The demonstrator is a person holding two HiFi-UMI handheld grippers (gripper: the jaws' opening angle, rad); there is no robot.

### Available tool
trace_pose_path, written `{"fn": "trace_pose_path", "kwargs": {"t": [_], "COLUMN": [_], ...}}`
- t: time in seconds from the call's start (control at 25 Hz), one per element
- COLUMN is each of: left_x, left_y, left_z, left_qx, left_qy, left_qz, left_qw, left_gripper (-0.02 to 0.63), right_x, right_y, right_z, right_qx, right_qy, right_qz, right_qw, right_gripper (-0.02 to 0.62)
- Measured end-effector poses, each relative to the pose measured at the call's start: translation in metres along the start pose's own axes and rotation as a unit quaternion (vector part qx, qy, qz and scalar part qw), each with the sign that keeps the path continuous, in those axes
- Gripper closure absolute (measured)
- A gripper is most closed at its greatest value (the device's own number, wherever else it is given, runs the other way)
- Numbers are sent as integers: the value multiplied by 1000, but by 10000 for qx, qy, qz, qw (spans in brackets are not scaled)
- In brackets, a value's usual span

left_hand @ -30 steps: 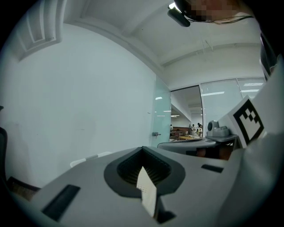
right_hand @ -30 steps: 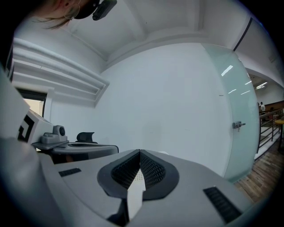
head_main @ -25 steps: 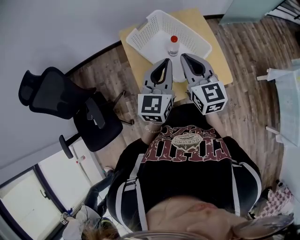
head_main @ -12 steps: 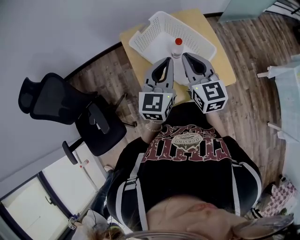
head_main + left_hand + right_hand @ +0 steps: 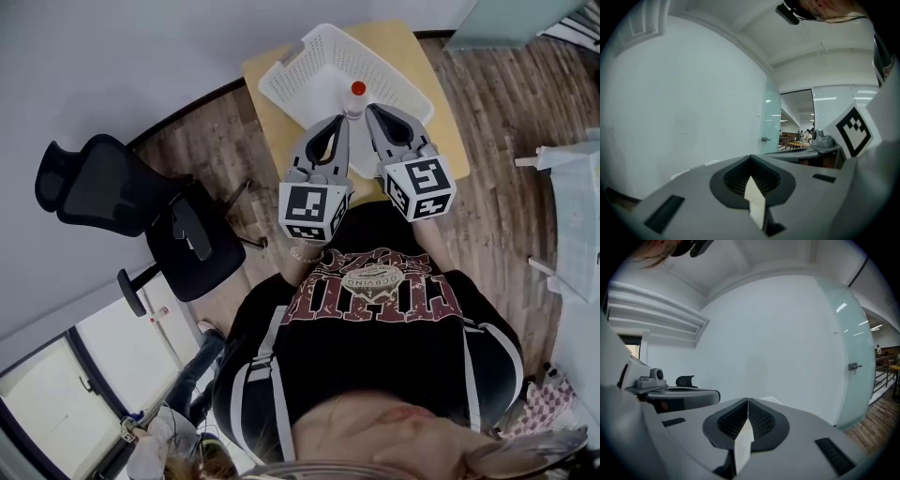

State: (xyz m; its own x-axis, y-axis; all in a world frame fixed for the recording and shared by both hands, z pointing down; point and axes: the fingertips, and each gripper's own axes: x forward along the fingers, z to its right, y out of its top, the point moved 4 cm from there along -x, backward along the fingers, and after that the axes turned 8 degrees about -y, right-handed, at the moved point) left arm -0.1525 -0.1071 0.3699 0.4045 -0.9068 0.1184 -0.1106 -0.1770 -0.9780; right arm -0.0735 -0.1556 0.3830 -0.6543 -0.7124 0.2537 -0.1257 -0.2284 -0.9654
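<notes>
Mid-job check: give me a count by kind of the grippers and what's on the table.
Grippers: 2 (left gripper, right gripper)
White basket: 1
Red-capped bottle: 1
Total: 4

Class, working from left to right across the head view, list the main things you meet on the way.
A black office chair → left tool → red-capped bottle → right tool → white table.

A bottle (image 5: 356, 96) stands in the basket (image 5: 309, 49) on the table (image 5: 446, 136), chair (image 5: 94, 183) to its left.
</notes>
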Motion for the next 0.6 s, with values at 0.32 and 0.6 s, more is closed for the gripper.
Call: {"fn": "trace_pose_path", "kwargs": {"t": [0.32,0.6], "left_x": [10,15], "left_y": [5,1], "left_z": [-7,-14], "left_qx": [-139,-213], "left_qy": [377,632], "left_qz": [37,-25], "left_qw": [9992,9978], "left_gripper": [560,560], "right_x": [23,50], "right_y": [1,-17], "right_z": [13,25], "right_qx": [-160,-375], "right_qy": [327,501], "right_qz": [-245,-682], "right_qw": [9990,9957], "right_gripper": [577,577]}}
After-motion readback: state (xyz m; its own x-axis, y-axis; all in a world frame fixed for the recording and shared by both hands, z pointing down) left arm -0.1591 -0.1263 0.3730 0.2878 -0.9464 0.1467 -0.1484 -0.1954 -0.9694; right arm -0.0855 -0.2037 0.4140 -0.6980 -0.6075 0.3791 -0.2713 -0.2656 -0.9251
